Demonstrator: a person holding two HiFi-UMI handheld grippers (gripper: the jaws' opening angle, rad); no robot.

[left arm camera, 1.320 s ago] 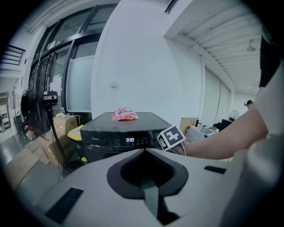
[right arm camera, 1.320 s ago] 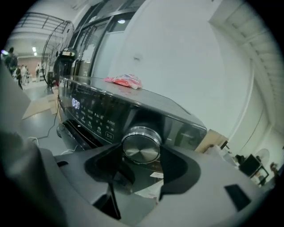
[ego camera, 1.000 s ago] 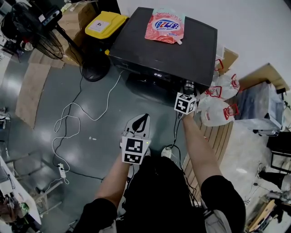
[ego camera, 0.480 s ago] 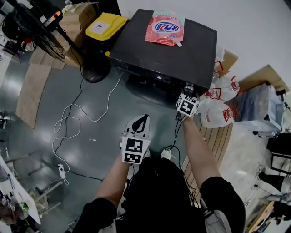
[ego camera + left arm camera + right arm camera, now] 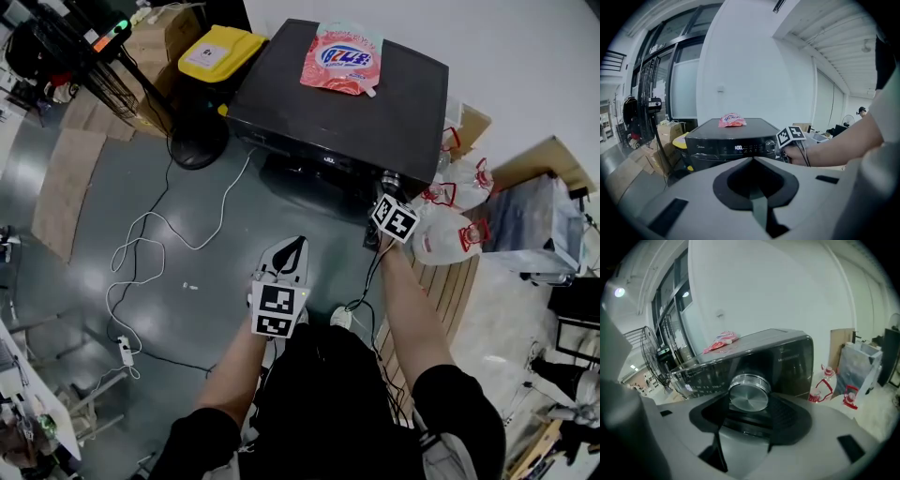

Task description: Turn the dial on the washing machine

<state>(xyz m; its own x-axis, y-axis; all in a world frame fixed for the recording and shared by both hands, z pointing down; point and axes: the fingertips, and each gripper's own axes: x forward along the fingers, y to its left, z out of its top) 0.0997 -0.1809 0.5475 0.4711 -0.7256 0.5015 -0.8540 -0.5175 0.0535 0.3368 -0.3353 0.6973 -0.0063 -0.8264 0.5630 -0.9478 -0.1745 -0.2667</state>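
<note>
Right gripper (image 5: 750, 404) jaws clamp dial (image 5: 749, 391); left gripper (image 5: 752, 160) jaws closed, empty; washing machine (image 5: 733, 127) display (image 5: 738, 147) "1:00".

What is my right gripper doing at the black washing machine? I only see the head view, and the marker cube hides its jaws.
Observer: The right gripper is closed on the round silver metal dial, a jaw on either side.
Operator: And the left gripper's jaws?
Observer: The left gripper is shut, with nothing between its jaws.
Operator: Is the panel on?
Observer: Yes, the display glows with white digits, left of the dial.
</note>
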